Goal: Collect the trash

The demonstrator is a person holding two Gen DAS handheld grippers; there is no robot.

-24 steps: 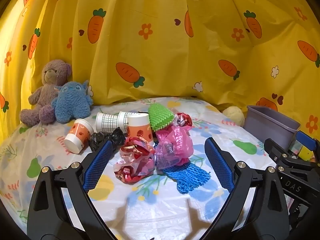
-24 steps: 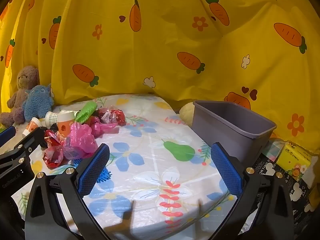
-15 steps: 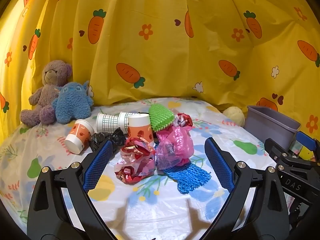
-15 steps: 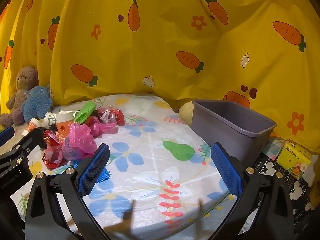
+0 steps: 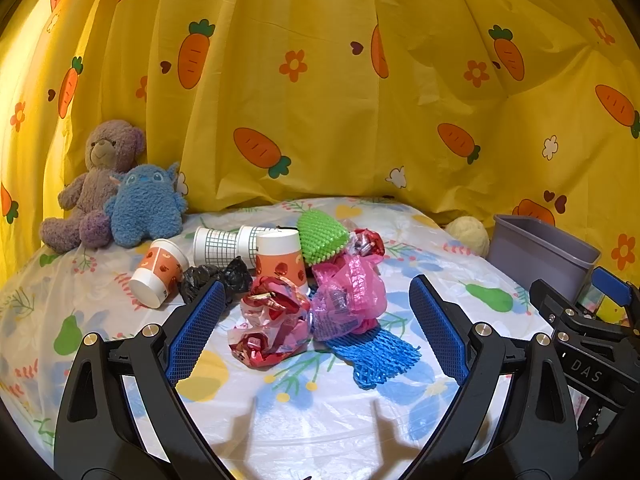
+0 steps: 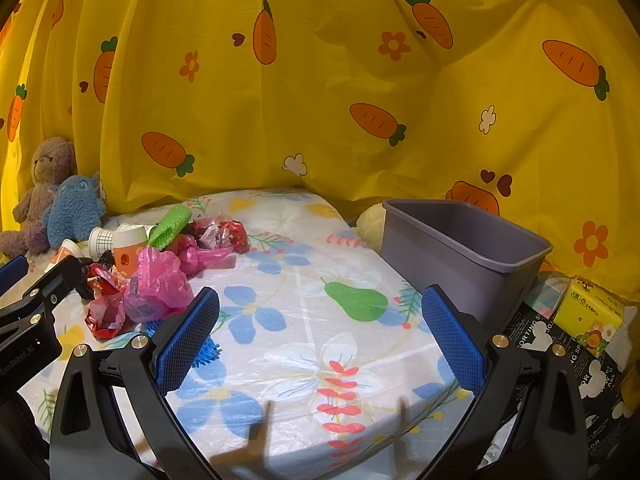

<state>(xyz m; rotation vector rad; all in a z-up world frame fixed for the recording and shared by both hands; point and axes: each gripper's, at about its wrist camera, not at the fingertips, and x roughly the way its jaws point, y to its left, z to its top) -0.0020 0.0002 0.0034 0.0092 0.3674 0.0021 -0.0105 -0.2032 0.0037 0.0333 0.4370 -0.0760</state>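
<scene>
Blue-padded jaws spread wide on both my grippers, nothing between them.

My left gripper hangs just short of the trash heap on the flowered table cover: a red foil wrapper nearest, a pink plastic bag touching its right side, blue foam netting under the bag, paper cups and a green net farther back. My right gripper hovers over bare cover, the grey bin at the table's far right edge.
</scene>
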